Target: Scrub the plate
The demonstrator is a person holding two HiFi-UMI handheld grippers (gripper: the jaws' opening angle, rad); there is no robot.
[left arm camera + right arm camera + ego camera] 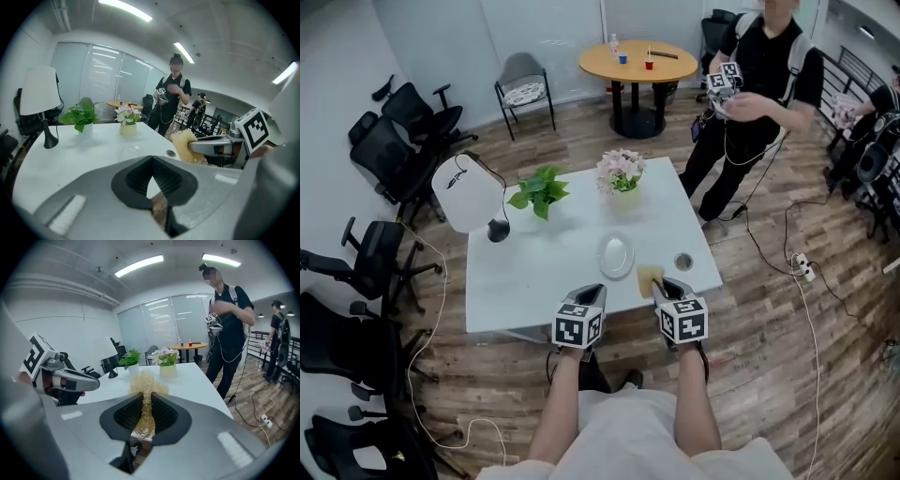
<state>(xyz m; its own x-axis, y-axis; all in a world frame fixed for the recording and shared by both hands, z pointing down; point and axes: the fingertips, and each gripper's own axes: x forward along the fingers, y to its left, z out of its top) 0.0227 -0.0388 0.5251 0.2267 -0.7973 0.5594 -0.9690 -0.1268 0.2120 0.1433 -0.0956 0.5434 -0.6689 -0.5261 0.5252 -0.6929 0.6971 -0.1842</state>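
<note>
Plate (616, 255) clear overhead; right gripper view shows scourer (145, 385) between jaws.

Pretty clearly an office, meeting-room kind of space: black swivel chairs (389, 141) are parked along the wall, there's a big white table (534, 281) in the middle and a round wooden table (637, 58) further back with a padded visitor chair (523, 89) near it. Glass partitions (93, 79) with blinds run along one side, long strip lights (139, 266) sit in a plain ceiling, and the floor is wood-look planks (769, 337) with a power strip (803, 268) and cables trailing over it (very much a workplace, not anyone's home). A desk lamp (467, 192) and a potted plant (541, 190) on the white table fit that too
</note>
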